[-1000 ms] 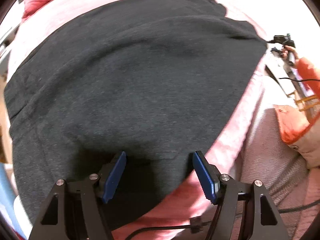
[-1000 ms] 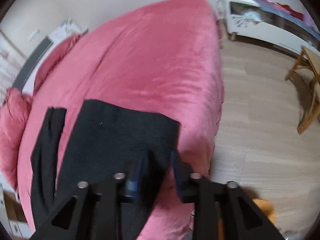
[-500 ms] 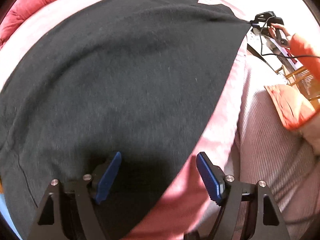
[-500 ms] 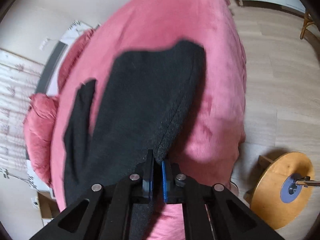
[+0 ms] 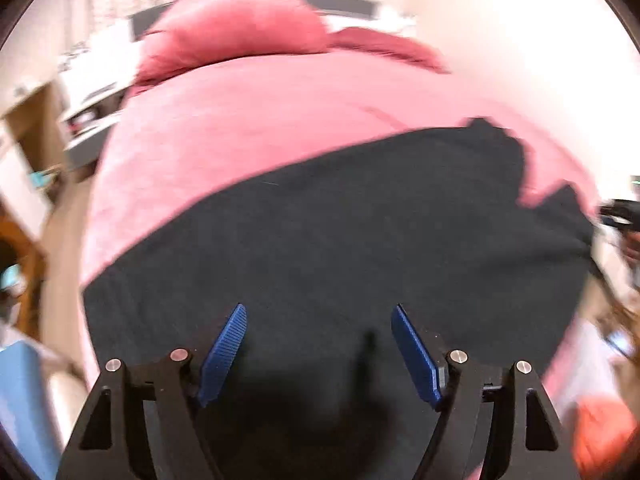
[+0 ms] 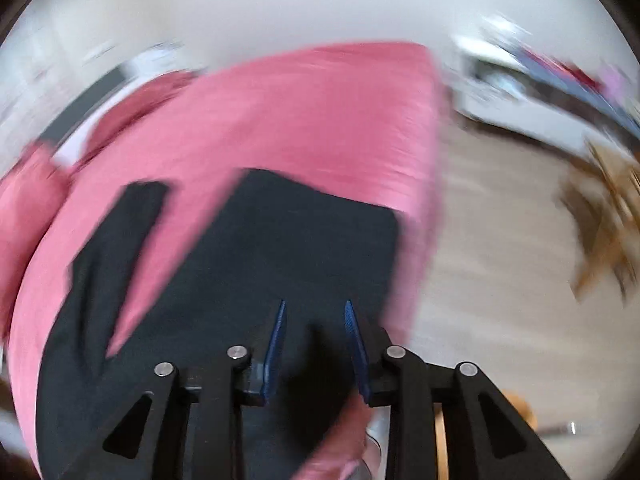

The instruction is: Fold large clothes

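Since half a second ago my left claw (image 5: pixel 318 354) has lifted back: the black knit garment (image 5: pixel 340 248) spans the pink plush bed cover (image 5: pixel 248 128) from 8 to 3 o'clock, claw spread, empty. Right view: my right claw (image 6: pixel 316 354) is opening, nothing pinched, garment (image 6: pixel 300 248) flat beneath.

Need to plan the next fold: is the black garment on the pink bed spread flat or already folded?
Mostly spread: the black knit garment lies flat on the pink bedspread, one sleeve extended. Layering: cannot tell.
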The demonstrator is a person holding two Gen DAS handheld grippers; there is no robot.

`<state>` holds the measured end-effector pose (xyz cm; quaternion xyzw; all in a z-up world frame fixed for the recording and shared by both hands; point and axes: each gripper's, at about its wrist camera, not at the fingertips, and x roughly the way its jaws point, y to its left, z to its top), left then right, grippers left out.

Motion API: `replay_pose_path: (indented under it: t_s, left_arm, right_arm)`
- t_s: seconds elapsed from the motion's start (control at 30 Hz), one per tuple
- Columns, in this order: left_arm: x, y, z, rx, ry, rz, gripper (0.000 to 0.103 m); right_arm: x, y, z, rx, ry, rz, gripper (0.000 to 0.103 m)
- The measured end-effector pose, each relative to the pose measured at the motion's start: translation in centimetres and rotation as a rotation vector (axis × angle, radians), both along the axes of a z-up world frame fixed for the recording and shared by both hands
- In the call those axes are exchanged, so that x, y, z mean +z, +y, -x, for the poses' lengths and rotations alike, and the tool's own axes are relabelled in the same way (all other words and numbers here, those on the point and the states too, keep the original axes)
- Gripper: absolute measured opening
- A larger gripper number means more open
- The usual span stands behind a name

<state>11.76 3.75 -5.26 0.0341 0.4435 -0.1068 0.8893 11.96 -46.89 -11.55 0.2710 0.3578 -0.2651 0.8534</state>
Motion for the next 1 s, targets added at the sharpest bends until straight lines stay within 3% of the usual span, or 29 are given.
replay_pose_path:
  t_s: [0.1, 0.23, 0.37, 0.43, 0.53, 0.63, 0.73, 0.87, 1.0]
  left_arm:
    - [-0.3, 0.3, -4.1, 0.038, -0.015, -0.11, 0.076]
    - [-0.5, 1.6, -9.8, 0.09, -0.026, -0.25, 0.076]
    - [-2.3, 6.3, -13.7, 0.174, 0.015, -0.266, 0.077]
    - [-4.0, 9.6, -14.6, 0.236, 0.038, -0.276, 0.086]
    - [-6.4, 12.4, -15.8, 0.321, 0.027, -0.219, 0.103]
    - [-8.4, 14.7, -15.6, 0.363, 0.042, -0.051, 0.103]
    - [-7.9, 15.3, -16.1, 0.345, 0.086, 0.022, 0.103]
    - [-7.3, 16.4, -16.7, 0.235, 0.136, 0.06, 0.103]
    - [-5.7, 15.0, -16.4, 0.14, 0.19, 0.078, 0.103]
  right_arm:
    - [0.3, 3.6, -5.1, 0.171, -0.019, -0.047, 0.034]
    - [-1.1, 6.4, -11.1, 0.295, 0.02, -0.099, 0.037]
    - [-3.1, 6.0, -15.3, 0.28, 0.045, -0.19, 0.037]
    - [-3.1, 4.9, -15.7, 0.221, 0.035, -0.207, 0.037]
    - [-3.8, 1.4, -16.6, 0.102, -0.021, -0.286, 0.037]
    - [-4.7, -1.9, -16.3, -0.017, -0.128, -0.414, 0.037]
    - [-4.9, -3.3, -16.7, -0.06, -0.142, -0.426, 0.038]
    - [-2.6, -0.7, -19.2, 0.044, -0.115, -0.297, 0.04]
    - [0.0, 6.8, -23.8, 0.293, -0.024, -0.167, 0.04]
